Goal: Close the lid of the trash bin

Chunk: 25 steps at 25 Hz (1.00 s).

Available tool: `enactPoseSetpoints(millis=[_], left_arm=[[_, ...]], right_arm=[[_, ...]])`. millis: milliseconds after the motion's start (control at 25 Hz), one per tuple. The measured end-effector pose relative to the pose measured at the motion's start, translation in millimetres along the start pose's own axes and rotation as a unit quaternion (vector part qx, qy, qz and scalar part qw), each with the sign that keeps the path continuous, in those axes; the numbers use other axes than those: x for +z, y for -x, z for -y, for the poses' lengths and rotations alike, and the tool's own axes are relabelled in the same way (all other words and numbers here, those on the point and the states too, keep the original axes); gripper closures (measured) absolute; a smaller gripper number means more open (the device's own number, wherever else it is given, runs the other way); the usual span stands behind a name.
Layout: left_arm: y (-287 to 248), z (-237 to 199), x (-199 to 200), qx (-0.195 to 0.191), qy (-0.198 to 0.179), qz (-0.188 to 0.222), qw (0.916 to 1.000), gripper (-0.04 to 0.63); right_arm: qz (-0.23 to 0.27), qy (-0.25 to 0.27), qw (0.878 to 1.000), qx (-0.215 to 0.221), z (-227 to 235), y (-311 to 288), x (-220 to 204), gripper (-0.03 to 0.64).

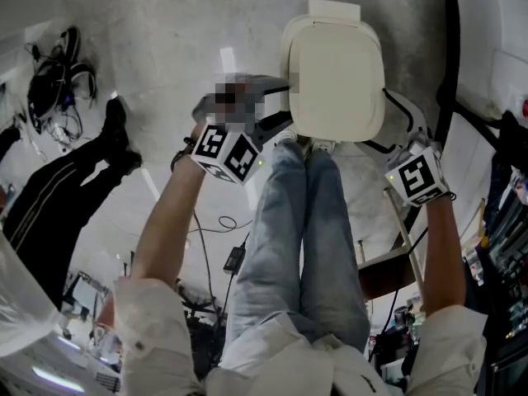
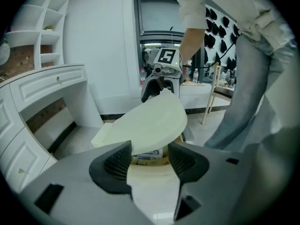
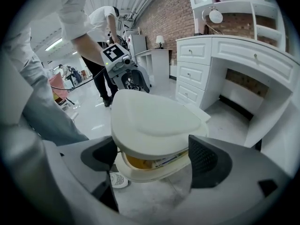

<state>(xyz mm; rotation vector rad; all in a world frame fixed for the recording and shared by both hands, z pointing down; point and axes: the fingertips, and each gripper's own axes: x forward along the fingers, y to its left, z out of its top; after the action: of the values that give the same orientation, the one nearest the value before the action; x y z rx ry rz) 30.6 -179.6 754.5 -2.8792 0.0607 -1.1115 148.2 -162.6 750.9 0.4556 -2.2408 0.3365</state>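
The cream trash bin point(image 1: 334, 73) stands on the floor in front of the person's feet. Its lid point(image 2: 150, 118) sits tilted and ajar over the bin's rim point(image 3: 154, 171), and packaging shows in the gap. My left gripper point(image 1: 282, 110) is at the bin's left side, and my right gripper point(image 1: 392, 122) is at its right side. In the left gripper view the jaws point(image 2: 149, 161) stand open, with the lid's edge just beyond them. In the right gripper view the jaws point(image 3: 152, 158) stand wide open on either side of the lid's near edge, and the pads point(image 3: 206, 161) do not touch it.
A white desk with drawers point(image 3: 225, 64) stands close behind the bin. The person's jeans-clad legs point(image 1: 305, 238) reach up to it. Another person in black trousers point(image 1: 66, 180) and a tangle of cables point(image 1: 54, 81) are at the left. A wooden stool point(image 1: 388, 271) stands at the right.
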Motion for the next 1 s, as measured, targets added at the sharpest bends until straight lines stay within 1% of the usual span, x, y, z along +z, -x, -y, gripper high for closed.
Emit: enactPoseSetpoints(millis=[240,480,680,800,840,920,1000], left_arm=[[-1,8,-4,-0.045,0.013,-0.003,0.9989,0.314],[-3,11,-7,-0.067,0.019,-0.005,0.9975,0.302],[-4,14,-11,-0.079,0.015,-0.012,0.9967,0.296],[-7,23,-14,-0.103,0.028,-0.018,0.9941,0.296],[-9,26,-15,-0.107,0.031,-0.020,0.9936,0.296],[-12,28,-17,-0.101,0.035,-0.018,0.9941,0.298],[-14,26,-18,-0.094,0.049,-0.013,0.9943,0.301]], right_arm=[[-0.011,0.007,1.000,0.018,-7,-4,-7,0.137],[-0.018,0.011,0.999,0.027,-8,-9,-12,0.130],[-0.011,-0.012,0.999,0.042,-9,-9,-11,0.129],[-0.018,-0.022,0.999,0.046,-10,-13,-17,0.130],[-0.022,-0.025,0.998,0.047,-10,-15,-19,0.130],[-0.027,-0.023,0.998,0.045,-10,-18,-22,0.130],[-0.027,-0.025,0.998,0.042,-10,-20,-23,0.130]])
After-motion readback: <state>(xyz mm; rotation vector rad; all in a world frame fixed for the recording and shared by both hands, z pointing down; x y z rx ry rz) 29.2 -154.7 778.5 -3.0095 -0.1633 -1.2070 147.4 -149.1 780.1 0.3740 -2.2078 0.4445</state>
